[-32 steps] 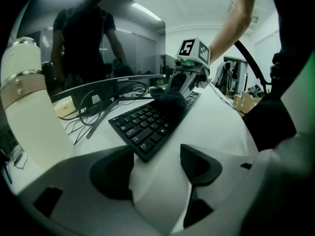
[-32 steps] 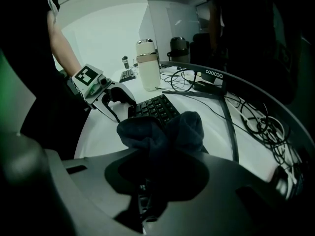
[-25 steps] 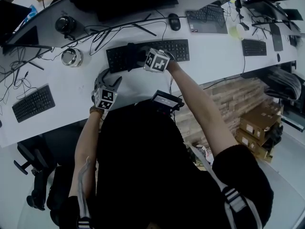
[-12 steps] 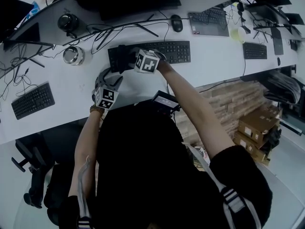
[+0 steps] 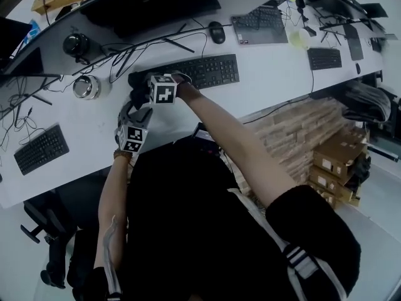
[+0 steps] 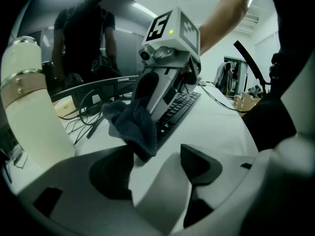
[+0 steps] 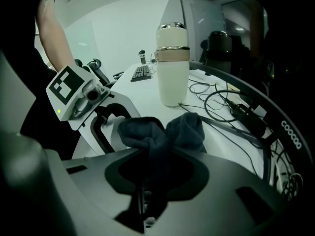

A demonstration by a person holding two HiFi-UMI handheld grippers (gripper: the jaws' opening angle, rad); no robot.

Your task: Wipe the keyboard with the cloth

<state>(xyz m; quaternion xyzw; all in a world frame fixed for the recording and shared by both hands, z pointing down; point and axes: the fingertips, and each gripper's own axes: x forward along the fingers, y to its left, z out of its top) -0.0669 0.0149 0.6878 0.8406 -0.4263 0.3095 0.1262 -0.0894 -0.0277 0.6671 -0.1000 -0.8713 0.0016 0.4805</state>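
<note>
The black keyboard (image 5: 203,71) lies across the middle of the white desk (image 5: 269,83). My right gripper (image 5: 147,88) is shut on a dark grey cloth (image 5: 138,83) at the keyboard's left end. In the right gripper view the cloth (image 7: 165,132) bunches out between the closed jaws of the right gripper (image 7: 149,167). My left gripper (image 5: 135,110) rests on the desk just in front of that end, open with nothing between its jaws. The left gripper view shows the left gripper (image 6: 155,163), the hanging cloth (image 6: 134,124) right before it, and the keyboard (image 6: 179,107) running away behind.
A white bottle (image 7: 172,70) and a steel bowl (image 5: 86,86) stand left of the keyboard among loose cables (image 7: 231,107). Other keyboards (image 5: 41,148) (image 5: 260,22) (image 5: 324,58) and a mouse (image 5: 217,31) lie on the desk. Cardboard boxes (image 5: 338,162) sit on the floor at the right.
My right gripper has slid left along the keyboard with the cloth, from about a third of the way along it to its left end. The left gripper has stayed in place.
</note>
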